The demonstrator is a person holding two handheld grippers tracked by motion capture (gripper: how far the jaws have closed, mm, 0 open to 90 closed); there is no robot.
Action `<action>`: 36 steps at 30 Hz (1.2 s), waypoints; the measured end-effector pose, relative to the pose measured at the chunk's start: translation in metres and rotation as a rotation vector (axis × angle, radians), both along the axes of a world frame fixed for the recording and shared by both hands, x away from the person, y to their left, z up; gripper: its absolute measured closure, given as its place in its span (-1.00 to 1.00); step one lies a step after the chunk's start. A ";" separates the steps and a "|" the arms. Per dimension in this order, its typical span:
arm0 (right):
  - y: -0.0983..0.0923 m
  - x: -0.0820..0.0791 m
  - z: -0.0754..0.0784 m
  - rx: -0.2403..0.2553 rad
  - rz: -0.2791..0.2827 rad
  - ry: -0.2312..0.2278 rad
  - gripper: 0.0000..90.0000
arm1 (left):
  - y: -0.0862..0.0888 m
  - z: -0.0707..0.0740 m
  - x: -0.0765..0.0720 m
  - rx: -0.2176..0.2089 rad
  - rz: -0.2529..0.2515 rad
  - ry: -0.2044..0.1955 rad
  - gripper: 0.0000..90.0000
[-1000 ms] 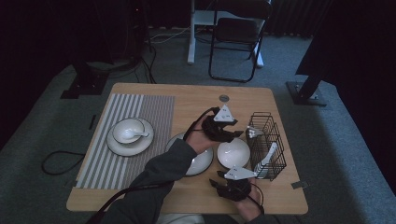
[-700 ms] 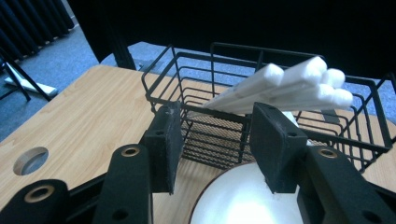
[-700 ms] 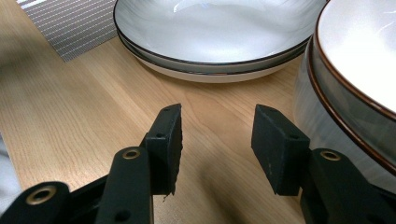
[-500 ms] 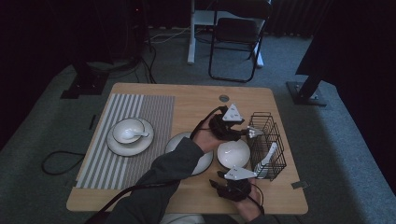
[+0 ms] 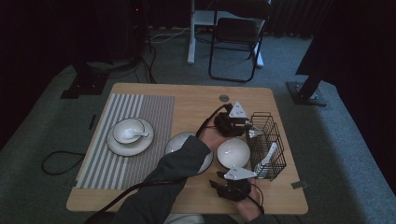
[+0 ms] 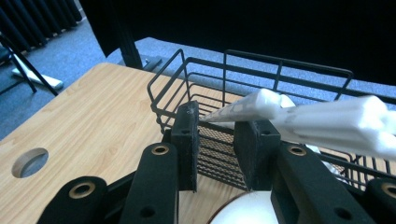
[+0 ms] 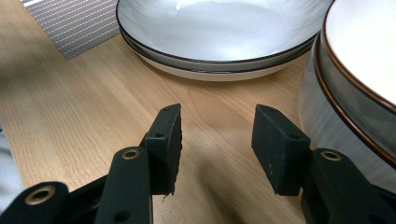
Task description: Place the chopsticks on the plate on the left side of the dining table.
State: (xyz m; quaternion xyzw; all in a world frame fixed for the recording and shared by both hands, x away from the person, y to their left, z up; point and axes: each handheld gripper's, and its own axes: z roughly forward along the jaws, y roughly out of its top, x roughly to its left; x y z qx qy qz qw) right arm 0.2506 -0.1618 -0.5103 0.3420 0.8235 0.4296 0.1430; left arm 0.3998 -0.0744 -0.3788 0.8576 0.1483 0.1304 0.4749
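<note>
Your right gripper (image 5: 232, 185) sits at the desk's (image 5: 140, 196) near edge, jaws apart, nothing between them. Beside it is a bowl (image 5: 233, 152). Your left gripper (image 6: 215, 140) has just been closing toward a white spoon (image 6: 243, 109) at the wire basket (image 5: 267, 145), right edge; pads aren't touching. Beyond: grey carpet (image 5: 56, 140), a chair (image 5: 236, 32).

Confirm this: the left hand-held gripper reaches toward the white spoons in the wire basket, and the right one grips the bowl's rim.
Wrong on the right hand-held gripper: the right gripper view shows its jaws open over bare table, the bowl beside them, ungripped. The rest stands.
</note>
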 end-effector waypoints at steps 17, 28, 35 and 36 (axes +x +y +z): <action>0.000 -0.001 0.001 0.004 0.000 -0.002 0.15 | -0.018 -0.007 0.008 0.053 0.011 0.039 0.72; 0.000 -0.001 0.001 0.003 0.000 -0.005 0.15 | -0.016 -0.005 0.009 0.042 0.050 0.018 0.87; 0.000 -0.001 0.001 0.004 0.001 -0.006 0.15 | -0.012 0.002 0.008 0.037 0.036 0.004 0.88; 0.000 -0.001 0.001 0.003 0.001 -0.006 0.15 | -0.011 0.003 0.007 0.039 0.032 0.000 0.88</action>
